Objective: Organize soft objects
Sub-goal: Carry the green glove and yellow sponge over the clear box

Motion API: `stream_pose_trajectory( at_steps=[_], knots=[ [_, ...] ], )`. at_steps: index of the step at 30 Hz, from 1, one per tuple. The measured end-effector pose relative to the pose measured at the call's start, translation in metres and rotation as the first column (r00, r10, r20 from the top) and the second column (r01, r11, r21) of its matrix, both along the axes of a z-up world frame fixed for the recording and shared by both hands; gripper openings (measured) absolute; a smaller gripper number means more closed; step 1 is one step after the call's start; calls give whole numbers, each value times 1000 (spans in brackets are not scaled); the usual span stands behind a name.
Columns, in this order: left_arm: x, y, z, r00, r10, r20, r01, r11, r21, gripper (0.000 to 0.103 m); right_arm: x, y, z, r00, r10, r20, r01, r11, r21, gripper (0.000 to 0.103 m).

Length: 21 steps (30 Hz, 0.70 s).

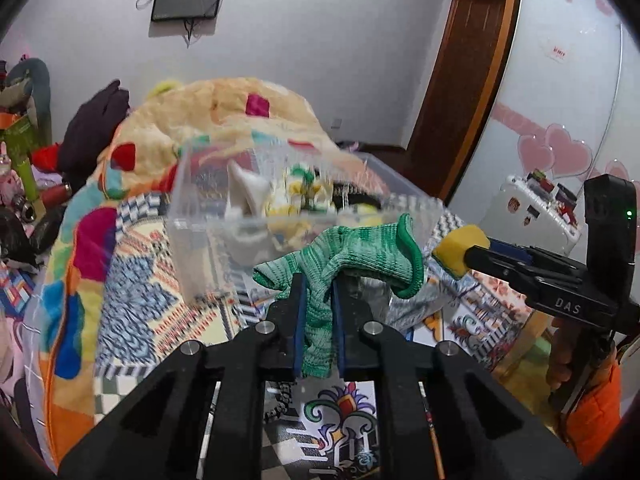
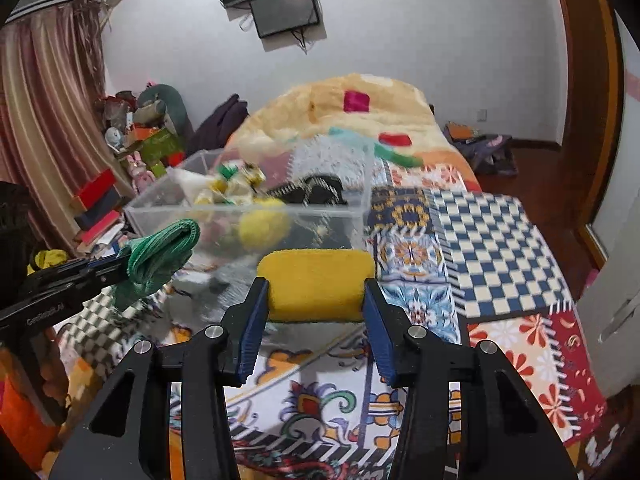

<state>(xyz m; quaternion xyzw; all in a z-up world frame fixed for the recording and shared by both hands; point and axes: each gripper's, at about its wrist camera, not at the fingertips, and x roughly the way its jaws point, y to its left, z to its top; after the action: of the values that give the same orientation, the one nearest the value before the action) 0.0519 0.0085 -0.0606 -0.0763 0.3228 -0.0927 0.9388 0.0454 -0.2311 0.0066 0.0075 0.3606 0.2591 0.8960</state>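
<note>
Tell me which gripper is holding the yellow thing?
The right gripper pinches the yellow rectangular foam sponge; the left gripper instead clamps a green knitted fabric glove.

Reads "DAS" in white letters on the black body of the right gripper [image 1: 456, 256], seen from the left wrist. Small pale lettering on the left gripper [image 2: 124, 268] body too blurred to read. Nothing else legible.
</note>
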Motion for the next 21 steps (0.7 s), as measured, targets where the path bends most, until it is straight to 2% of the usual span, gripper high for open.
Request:
stream_pose_trajectory(
  at_steps=[11, 16, 21],
  knots=[
    [11, 20, 40, 989, 72, 131, -73, 997, 6, 11, 15, 12, 40, 991, 8, 136, -9, 1000, 5, 43],
    [27, 27, 40, 985, 106, 137, -111, 993, 26, 11, 29, 24, 44, 987, 9, 163, -11, 1000, 9, 44],
    [49, 33, 24, 985, 139, 104, -145, 988, 56, 11, 49, 34, 29, 992, 1, 125, -1, 1000, 0, 44]
  ],
)
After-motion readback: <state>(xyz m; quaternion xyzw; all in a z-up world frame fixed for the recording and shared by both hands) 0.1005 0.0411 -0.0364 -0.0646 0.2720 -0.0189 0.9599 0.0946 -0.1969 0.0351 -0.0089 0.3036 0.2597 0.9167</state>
